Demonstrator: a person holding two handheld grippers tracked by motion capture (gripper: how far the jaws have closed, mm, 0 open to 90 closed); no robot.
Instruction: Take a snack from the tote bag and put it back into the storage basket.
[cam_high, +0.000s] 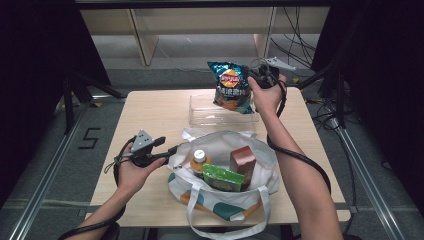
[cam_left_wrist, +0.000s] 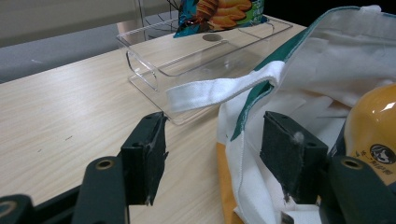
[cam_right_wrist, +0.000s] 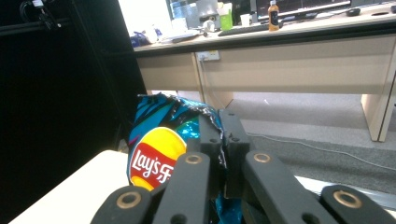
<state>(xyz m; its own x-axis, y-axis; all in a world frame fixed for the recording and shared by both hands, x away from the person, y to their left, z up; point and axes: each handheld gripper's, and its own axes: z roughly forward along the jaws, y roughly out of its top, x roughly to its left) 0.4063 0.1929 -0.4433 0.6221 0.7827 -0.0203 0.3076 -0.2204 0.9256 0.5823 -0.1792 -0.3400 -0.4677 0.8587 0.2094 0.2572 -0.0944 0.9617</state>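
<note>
A blue bag of crisps (cam_high: 230, 86) hangs above the clear plastic tray (cam_high: 200, 114) at the back of the table, pinched by its top edge in my right gripper (cam_high: 256, 80). In the right gripper view the jaws are shut on the crinkled top of the crisps bag (cam_right_wrist: 154, 140). My left gripper (cam_high: 172, 148) is open at the left rim of the white tote bag (cam_high: 220, 200); in the left gripper view the tote's rim (cam_left_wrist: 243, 140) lies between the two pads (cam_left_wrist: 149, 154). The tote holds an orange bottle (cam_high: 199, 161), a green packet (cam_high: 223, 177) and a brown carton (cam_high: 242, 161).
The wooden table (cam_high: 150, 115) has bare surface left of the tray and tote. The tote's white handle (cam_left_wrist: 219, 88) drapes toward the tray (cam_left_wrist: 154, 70). Desks (cam_right_wrist: 299, 51) and cables stand beyond the far edge. Dark frame posts flank both sides.
</note>
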